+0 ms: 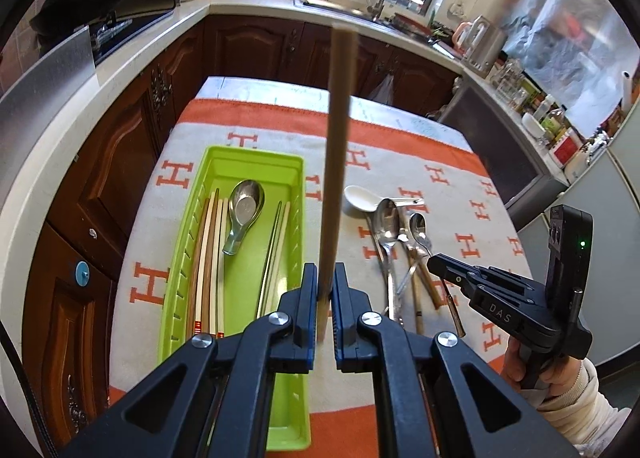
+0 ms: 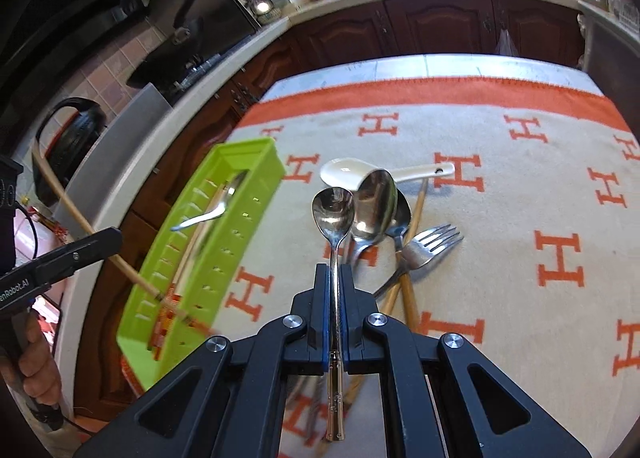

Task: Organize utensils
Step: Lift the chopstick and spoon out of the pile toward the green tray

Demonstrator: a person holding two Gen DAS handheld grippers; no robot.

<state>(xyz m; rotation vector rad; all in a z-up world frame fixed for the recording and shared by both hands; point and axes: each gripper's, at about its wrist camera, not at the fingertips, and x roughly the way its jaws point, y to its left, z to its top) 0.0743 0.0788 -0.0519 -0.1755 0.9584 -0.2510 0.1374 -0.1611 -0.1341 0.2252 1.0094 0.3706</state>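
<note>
My left gripper [image 1: 325, 278] is shut on a long wooden chopstick [image 1: 338, 157] that stands up above the green tray [image 1: 256, 153]. In the tray lie several chopsticks [image 1: 208, 258] and a metal spoon [image 1: 245, 209]. My right gripper [image 2: 335, 278] is shut on a small metal spoon [image 2: 333, 209] with a gold handle, lifted over the utensil pile. The pile holds a white ceramic spoon [image 2: 348, 171], a large metal spoon [image 2: 376, 205], a fork [image 2: 432, 242] and wooden chopsticks [image 2: 416, 213]. The left wrist view shows the right gripper [image 1: 434, 262] to the right, over the pile [image 1: 388, 225].
An orange-and-grey patterned cloth [image 2: 520, 177] covers the table. Dark wooden cabinets [image 1: 256, 45] and a white counter with a sink [image 1: 340, 7] ring the table. A person's hand [image 1: 560, 374] holds the right gripper's handle. The left gripper [image 2: 112, 238] hangs left of the tray [image 2: 224, 242].
</note>
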